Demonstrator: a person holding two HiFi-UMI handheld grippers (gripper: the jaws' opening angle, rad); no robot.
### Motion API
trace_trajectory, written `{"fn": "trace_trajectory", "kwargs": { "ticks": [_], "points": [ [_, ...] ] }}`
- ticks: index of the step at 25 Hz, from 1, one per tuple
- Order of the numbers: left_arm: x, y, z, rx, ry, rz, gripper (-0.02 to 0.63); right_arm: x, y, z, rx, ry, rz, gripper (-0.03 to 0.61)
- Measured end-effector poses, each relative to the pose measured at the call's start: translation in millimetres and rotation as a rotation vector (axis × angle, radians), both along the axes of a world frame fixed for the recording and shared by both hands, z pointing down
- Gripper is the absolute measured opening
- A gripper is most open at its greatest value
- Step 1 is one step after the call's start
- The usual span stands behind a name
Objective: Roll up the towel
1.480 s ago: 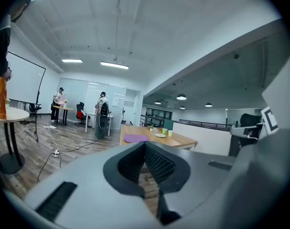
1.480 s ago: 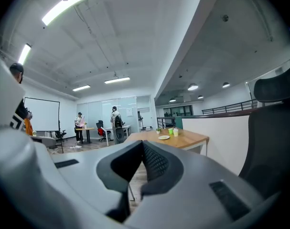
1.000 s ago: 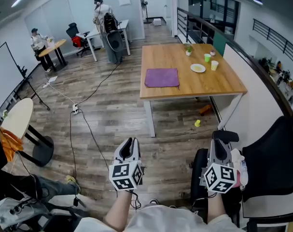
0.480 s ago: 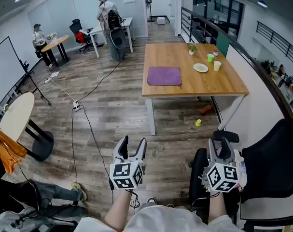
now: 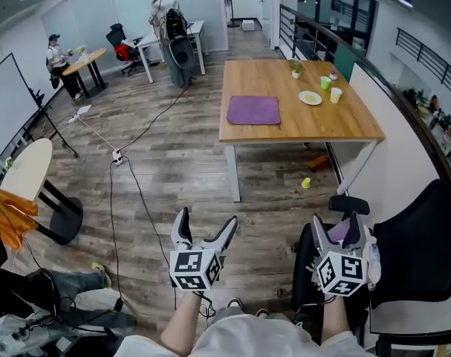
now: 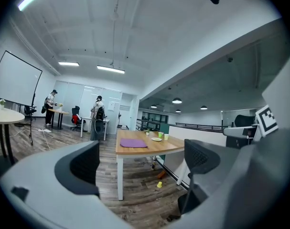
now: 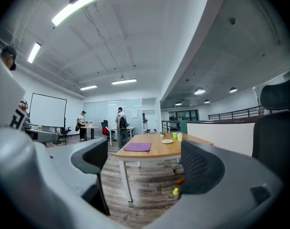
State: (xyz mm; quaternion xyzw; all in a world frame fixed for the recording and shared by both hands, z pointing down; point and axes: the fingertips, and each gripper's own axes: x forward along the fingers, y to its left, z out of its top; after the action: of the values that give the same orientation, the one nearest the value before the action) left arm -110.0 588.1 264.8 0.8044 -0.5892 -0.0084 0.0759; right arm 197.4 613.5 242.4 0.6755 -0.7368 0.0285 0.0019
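Observation:
A purple towel lies flat on a wooden table across the room, far ahead of both grippers. My left gripper is held low over the wooden floor, open, and nothing is between its jaws. My right gripper is beside it over a black chair, also open and empty. Both pairs of jaws have just been opening. The left gripper view shows the towel between the spread jaws of the left gripper. Likewise the towel appears far off in the right gripper view, past the right gripper.
On the table's far right are a plate, two cups and a small plant. A yellow cup lies on the floor under it. A black chair stands at right, a cable crosses the floor, and people are at desks in the back.
Both grippers went from shut to half open to wide open, staying where they were. The towel has not moved.

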Motion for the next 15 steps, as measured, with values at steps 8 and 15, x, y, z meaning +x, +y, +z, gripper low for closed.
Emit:
{"fn": "trace_trajectory", "kwargs": {
  "ticks": [8, 15],
  "points": [
    [-18.6, -2.3, 8.4, -0.013, 0.009, -0.028, 0.546, -10.8, -3.2, 4.3, -0.002, -0.028, -0.001, 0.523],
    [-46.3, -18.2, 12.7, -0.019, 0.021, -0.037, 0.546, -32.6, -16.9, 7.8, -0.031, -0.028, 0.007, 0.523]
  ]
}}
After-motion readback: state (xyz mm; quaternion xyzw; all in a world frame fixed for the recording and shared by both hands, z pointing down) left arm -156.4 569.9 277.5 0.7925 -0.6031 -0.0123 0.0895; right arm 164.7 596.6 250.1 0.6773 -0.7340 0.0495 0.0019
